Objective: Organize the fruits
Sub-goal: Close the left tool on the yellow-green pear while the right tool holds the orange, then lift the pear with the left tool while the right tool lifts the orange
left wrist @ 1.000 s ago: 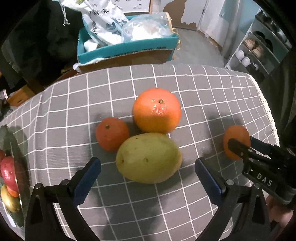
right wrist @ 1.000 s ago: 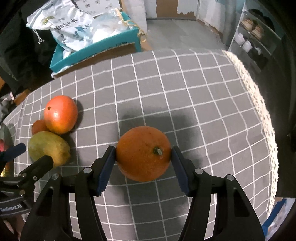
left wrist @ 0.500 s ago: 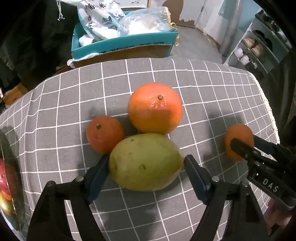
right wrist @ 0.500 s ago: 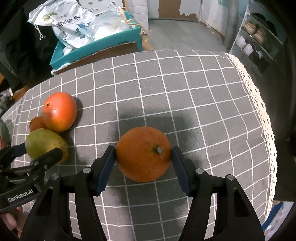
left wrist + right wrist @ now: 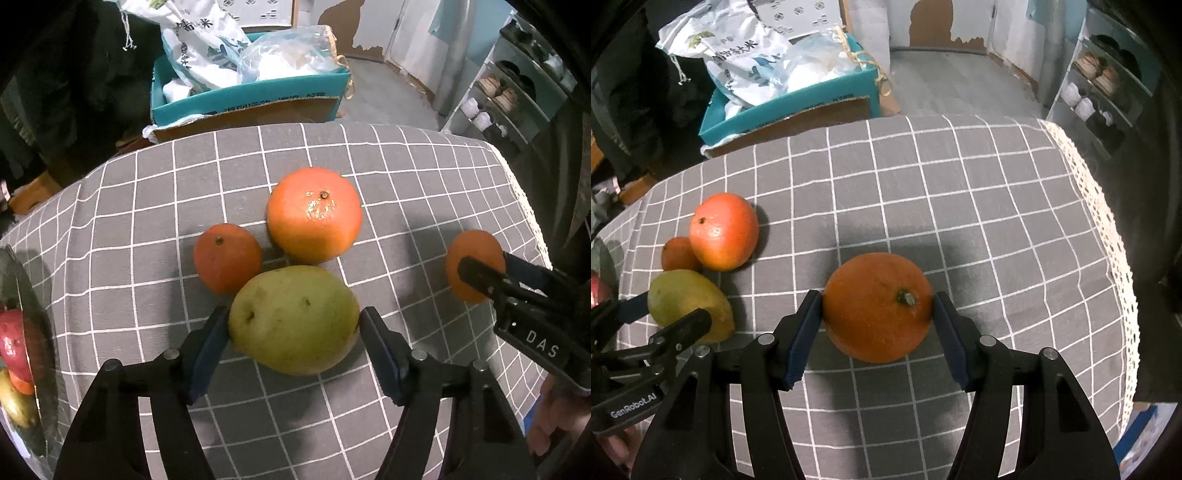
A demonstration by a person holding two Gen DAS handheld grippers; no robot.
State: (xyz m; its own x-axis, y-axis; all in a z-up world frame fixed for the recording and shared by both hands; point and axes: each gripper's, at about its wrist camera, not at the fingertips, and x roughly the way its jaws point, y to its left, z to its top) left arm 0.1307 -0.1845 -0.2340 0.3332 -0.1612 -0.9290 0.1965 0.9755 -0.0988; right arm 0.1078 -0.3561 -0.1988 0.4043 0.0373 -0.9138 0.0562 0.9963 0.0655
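A green-yellow mango (image 5: 293, 319) lies on the grey checked tablecloth (image 5: 424, 177). My left gripper (image 5: 293, 321) is shut on the mango, one pad on each side. Just beyond the mango sit a small tangerine (image 5: 227, 256) and a large orange (image 5: 314, 214). My right gripper (image 5: 877, 314) is shut on another orange (image 5: 877, 306), which rests at or just above the cloth. That orange (image 5: 474, 264) and the right gripper show at the right of the left wrist view. The mango (image 5: 689, 304), tangerine (image 5: 679, 254) and large orange (image 5: 724, 230) show at the left of the right wrist view.
A glass bowl (image 5: 26, 413) with several fruits sits at the table's left edge. A teal cardboard box (image 5: 251, 96) with plastic bags stands beyond the far edge. The lace-trimmed right table edge (image 5: 1115, 258) drops off. A shoe rack (image 5: 1100, 96) stands far right.
My left gripper has moved forward around the mango and closed on it. My right gripper still holds its orange in about the same spot.
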